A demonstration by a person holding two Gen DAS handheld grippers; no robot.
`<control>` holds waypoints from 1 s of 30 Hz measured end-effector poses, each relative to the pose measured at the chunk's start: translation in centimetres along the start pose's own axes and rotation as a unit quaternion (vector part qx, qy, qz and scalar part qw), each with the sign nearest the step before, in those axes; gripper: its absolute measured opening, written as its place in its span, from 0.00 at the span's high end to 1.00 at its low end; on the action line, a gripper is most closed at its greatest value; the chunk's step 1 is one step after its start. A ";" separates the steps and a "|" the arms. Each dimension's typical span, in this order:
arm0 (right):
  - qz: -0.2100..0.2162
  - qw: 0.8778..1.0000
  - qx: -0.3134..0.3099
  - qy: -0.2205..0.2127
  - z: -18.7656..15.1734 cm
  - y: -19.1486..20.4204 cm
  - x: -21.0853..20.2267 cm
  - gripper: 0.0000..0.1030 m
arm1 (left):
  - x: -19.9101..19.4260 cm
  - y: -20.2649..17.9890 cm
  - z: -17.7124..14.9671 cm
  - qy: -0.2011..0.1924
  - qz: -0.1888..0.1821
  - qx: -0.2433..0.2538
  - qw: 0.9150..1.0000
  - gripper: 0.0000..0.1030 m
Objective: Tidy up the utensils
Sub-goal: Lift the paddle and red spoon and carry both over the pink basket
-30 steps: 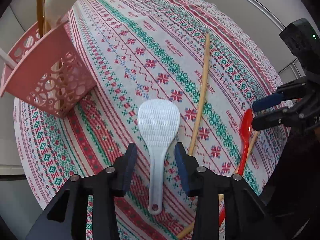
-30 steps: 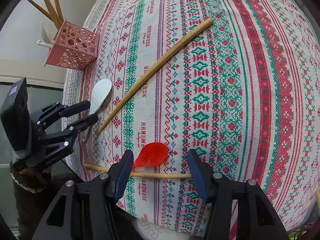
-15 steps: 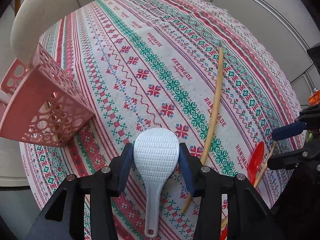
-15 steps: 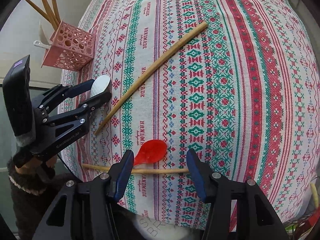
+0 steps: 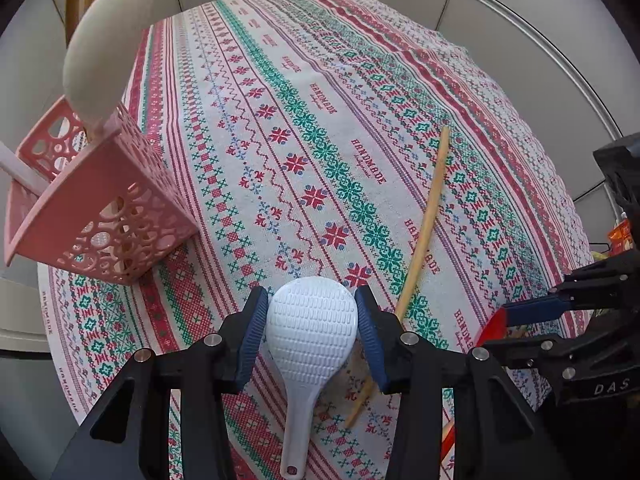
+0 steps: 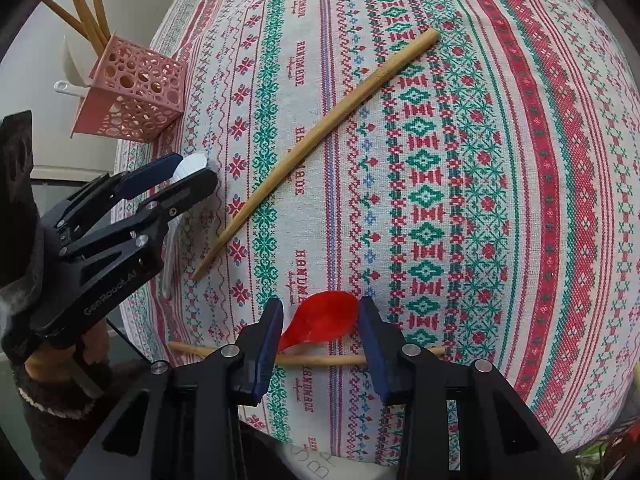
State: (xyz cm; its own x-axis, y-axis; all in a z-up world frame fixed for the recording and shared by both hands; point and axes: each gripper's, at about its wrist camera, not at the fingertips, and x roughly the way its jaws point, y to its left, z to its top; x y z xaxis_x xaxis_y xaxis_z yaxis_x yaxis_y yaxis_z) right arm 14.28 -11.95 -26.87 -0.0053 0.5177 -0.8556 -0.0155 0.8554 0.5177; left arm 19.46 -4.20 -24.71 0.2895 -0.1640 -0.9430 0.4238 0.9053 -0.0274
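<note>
Left gripper point(image 5: 311, 330) jaws part-open, pads against both edges of the white rice paddle point(image 5: 310, 334) head at lower centre; handle runs to the bottom edge. Right gripper point(image 6: 322, 334) jaws closing around the red spoon point(image 6: 324, 320) bowl, lower centre, pads just beside it, contact not clear. Only my right view shows the thin wooden stick point(image 6: 320, 359) lying under that spoon. Long wooden stick point(image 6: 320, 138) lies diagonal mid-frame in both views. Pink basket point(image 5: 100, 208) fills my left view's left side, with a cream spoon point(image 5: 104, 44) standing in it; in my right view it is small, upper left, on the patterned tablecloth point(image 6: 500, 160)
</note>
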 end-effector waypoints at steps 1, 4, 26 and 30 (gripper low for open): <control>0.008 1.000 0.000 -0.002 0.2 -0.2 0.0 0.69 | -0.3 0.0 -0.2 -0.002 0.000 0.001 1.000 0.54; 0.027 1.000 0.002 -0.005 0.7 -1.1 0.0 0.80 | -1.3 0.2 -1.0 -0.008 0.005 0.005 1.000 0.54; 0.029 0.978 -0.131 -0.161 -1.2 1.3 -8.8 0.98 | -13.5 3.3 -2.9 -0.162 0.003 -0.059 0.985 0.54; 0.019 0.966 -0.159 -0.205 -1.7 3.7 -10.7 0.98 | -16.2 4.3 -2.7 -0.210 0.001 -0.085 0.974 0.54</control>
State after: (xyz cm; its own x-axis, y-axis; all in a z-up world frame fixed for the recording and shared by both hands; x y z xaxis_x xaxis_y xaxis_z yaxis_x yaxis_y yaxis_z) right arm 12.61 -14.40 -15.82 0.3828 0.5669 -0.7294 -0.3288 0.8215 0.4659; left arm 14.25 3.38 -10.50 0.6300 -0.2762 -0.7258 0.2850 0.9516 -0.1147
